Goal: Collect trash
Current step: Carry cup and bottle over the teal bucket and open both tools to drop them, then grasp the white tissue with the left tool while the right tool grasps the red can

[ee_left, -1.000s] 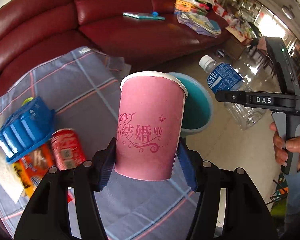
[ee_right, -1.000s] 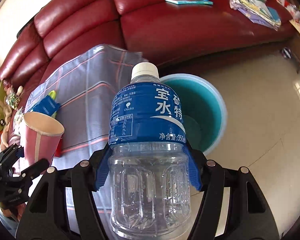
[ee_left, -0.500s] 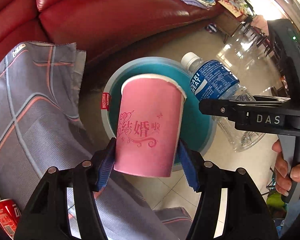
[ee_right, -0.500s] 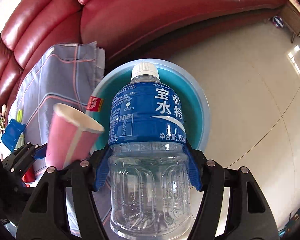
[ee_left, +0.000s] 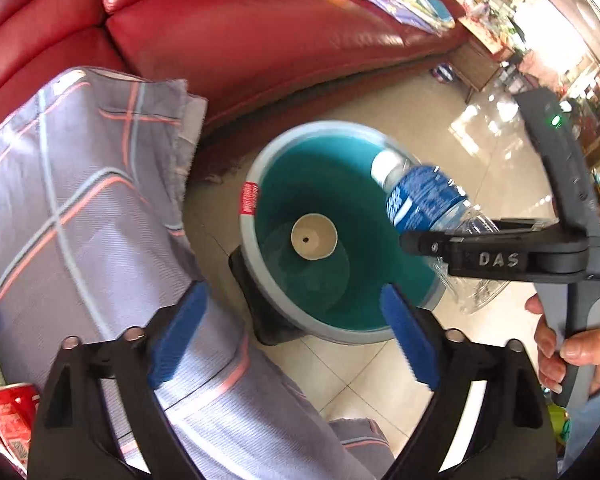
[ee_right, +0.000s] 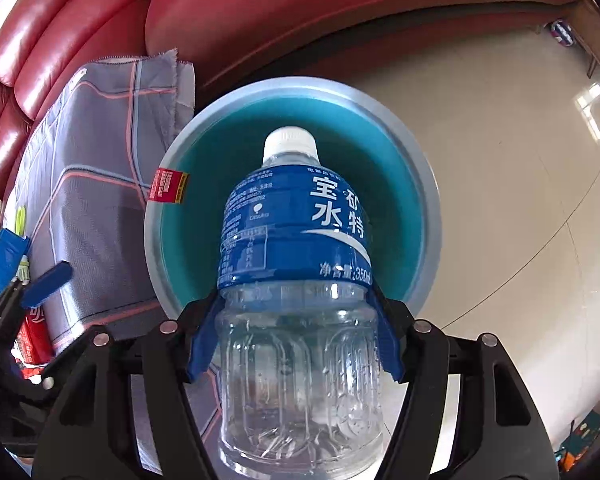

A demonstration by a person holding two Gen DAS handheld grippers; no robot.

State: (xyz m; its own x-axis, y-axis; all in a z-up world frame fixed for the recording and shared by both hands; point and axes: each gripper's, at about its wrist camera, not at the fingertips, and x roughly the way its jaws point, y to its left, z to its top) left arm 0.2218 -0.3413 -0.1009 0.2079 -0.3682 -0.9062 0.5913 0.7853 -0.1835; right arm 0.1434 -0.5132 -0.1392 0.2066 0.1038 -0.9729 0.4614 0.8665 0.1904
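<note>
Paper cup [ee_left: 314,237] lies at the bottom of the teal bin [ee_left: 256,264].
Above the bin, the left gripper [ee_left: 292,336] has just been opening, nothing between its jaws; the right gripper [ee_right: 294,336] clamps a Pocari Sweat bottle [ee_right: 296,280] over the bin's mouth.

The sofa [ee_left: 260,40] is glossy red leather; the checked cloth [ee_left: 80,200] is matt woven fabric with a frayed edge. The bin [ee_right: 428,216] is smooth plastic — the bottle [ee_right: 300,340] clear, ribbed plastic with a shiny label. Floor tiles [ee_right: 520,200] gleam.
</note>
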